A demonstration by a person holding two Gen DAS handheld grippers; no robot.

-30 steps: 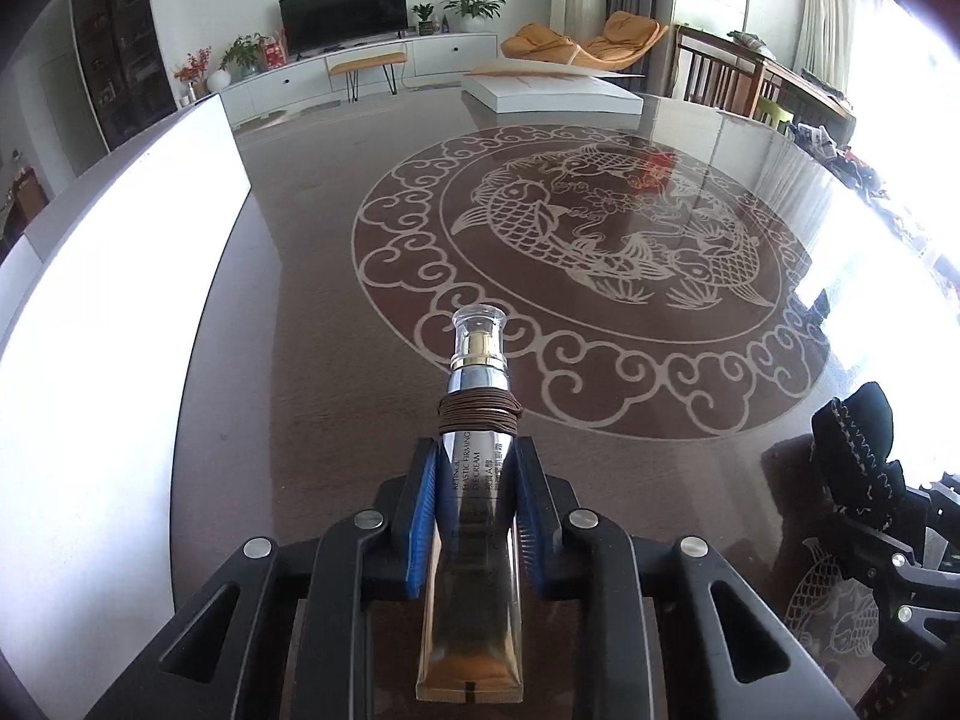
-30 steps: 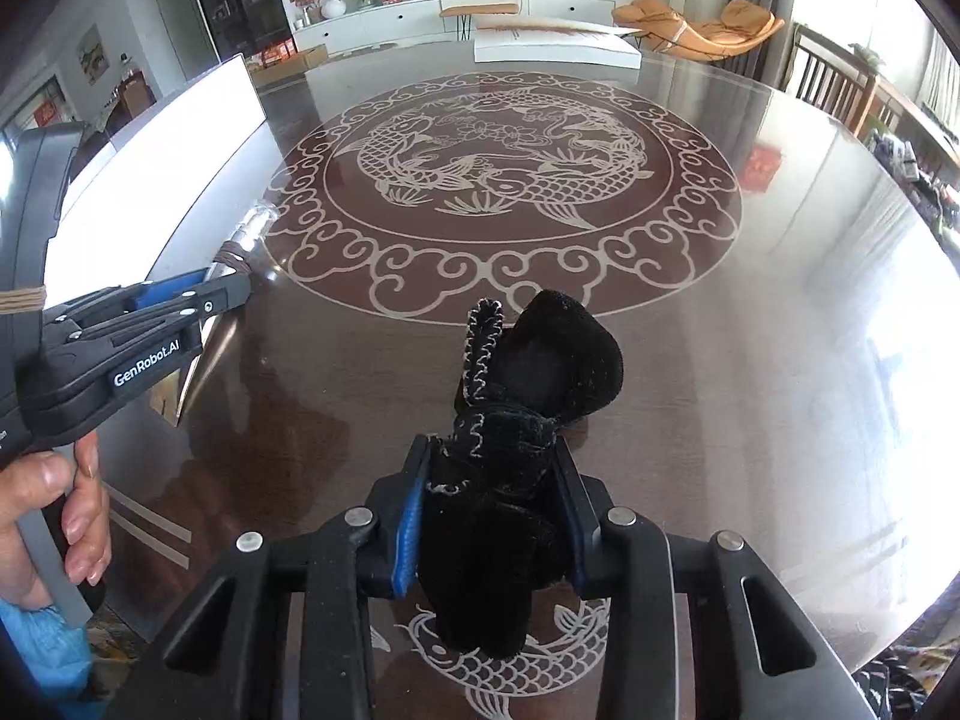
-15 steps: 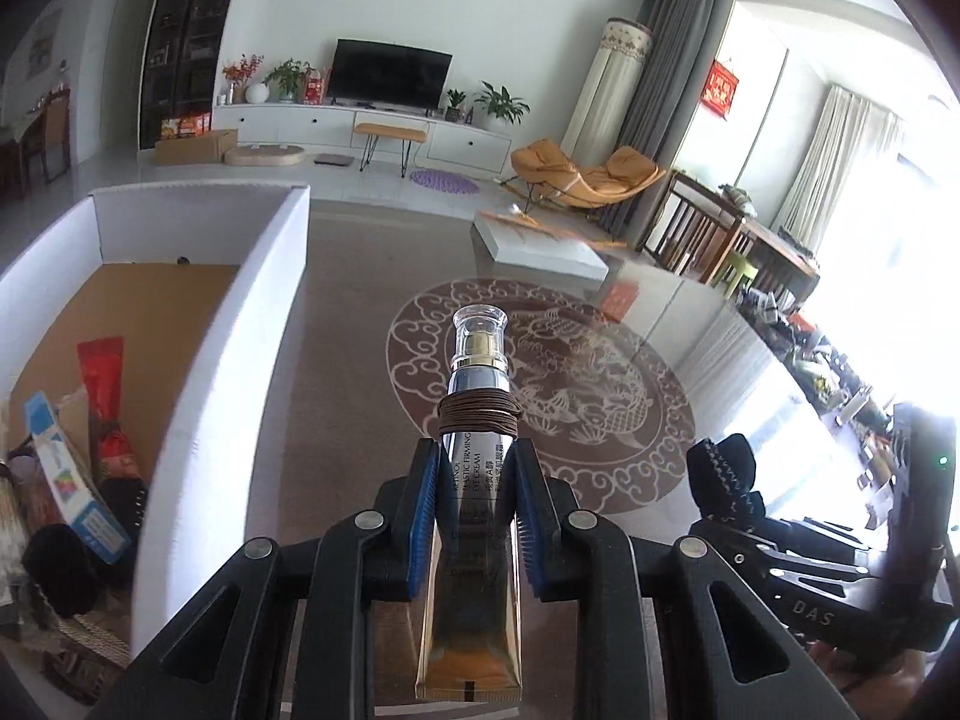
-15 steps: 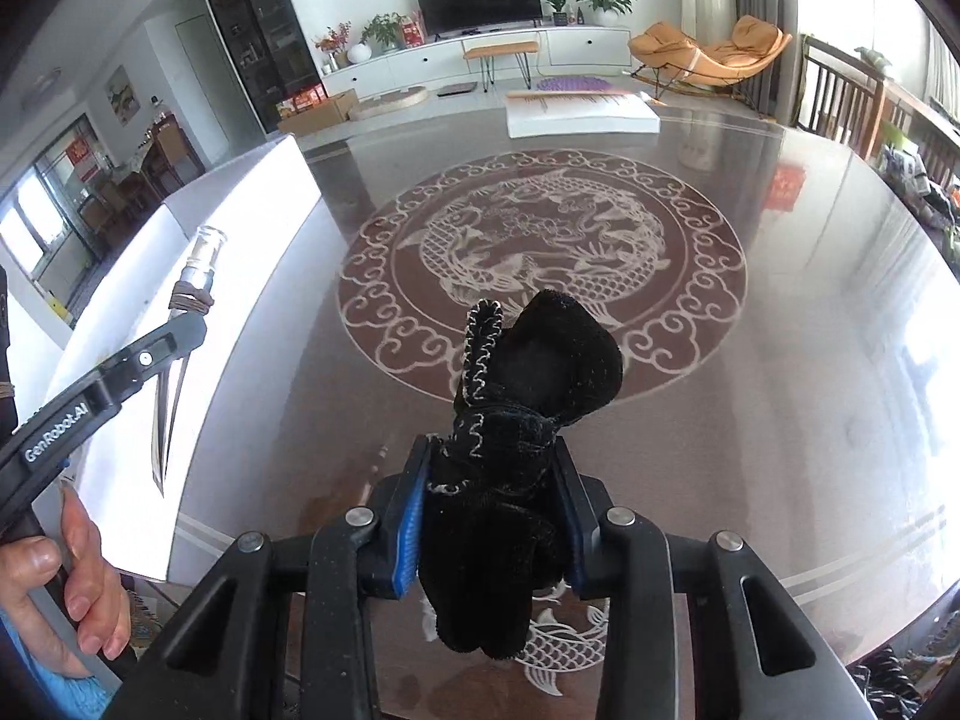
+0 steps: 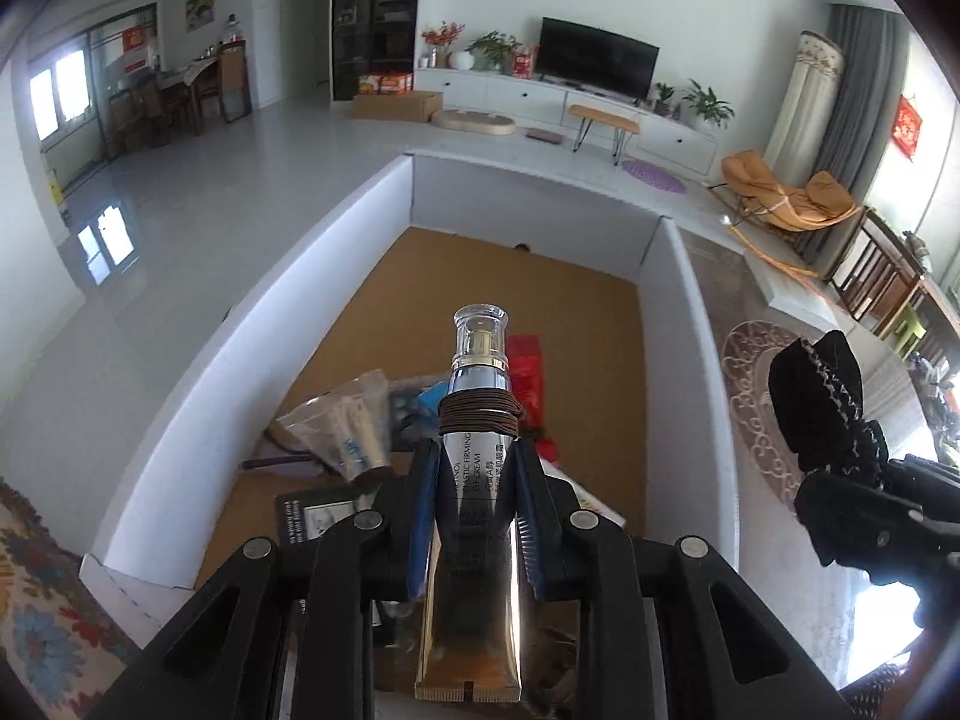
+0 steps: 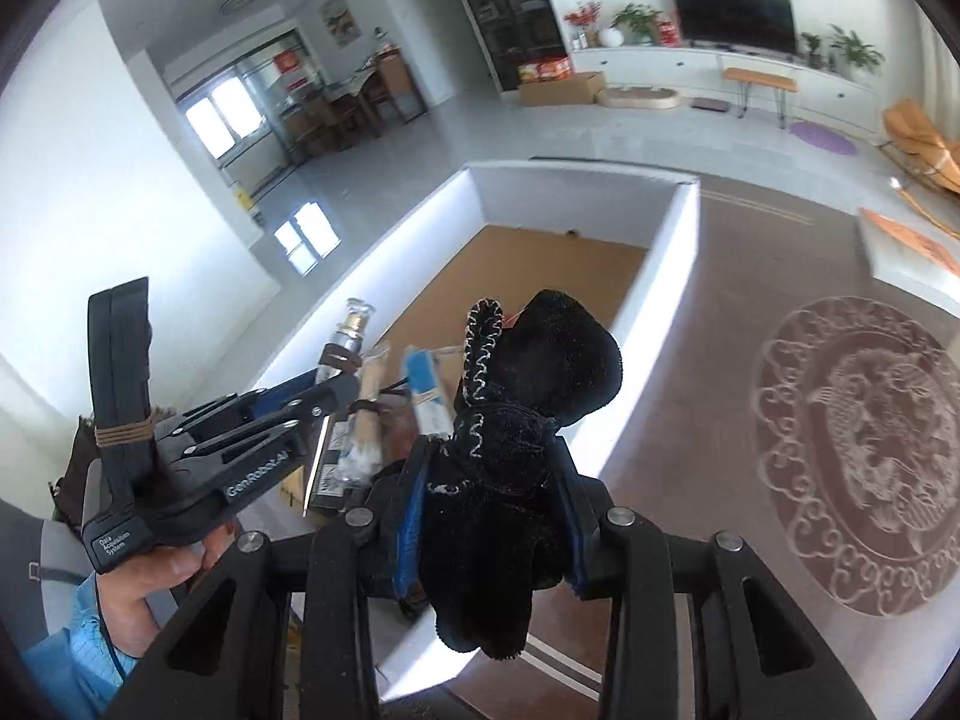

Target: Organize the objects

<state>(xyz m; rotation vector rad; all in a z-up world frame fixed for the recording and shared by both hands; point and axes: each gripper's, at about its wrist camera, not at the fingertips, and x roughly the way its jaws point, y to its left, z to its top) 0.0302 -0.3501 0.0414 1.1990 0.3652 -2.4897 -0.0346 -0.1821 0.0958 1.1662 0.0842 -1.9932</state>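
Observation:
My left gripper [image 5: 477, 471] is shut on a metallic eye-cream tube [image 5: 474, 516] with a clear cap and a brown cord wound round its neck. It holds the tube in the air above the near end of a white-walled box [image 5: 198, 384] with a brown cardboard floor. My right gripper [image 6: 489, 474] is shut on a black glove [image 6: 516, 420] with white stitching, held above the box's right wall [image 6: 654, 324]. The left gripper [image 6: 327, 396] with the tube shows in the right wrist view; the glove [image 5: 816, 390] shows at the right of the left wrist view.
The box holds a clear packet with a white tube [image 5: 354, 420], a red packet [image 5: 528, 378], a dark flat box [image 5: 312, 516] and blue items. The dark table with a carved fish medallion [image 6: 870, 468] lies right of the box. A white flat box [image 6: 912, 252] sits far right.
Both grippers have swung left from over the table medallion to the white box, carrying the tube and the glove. The left gripper now hangs over the box's inside.

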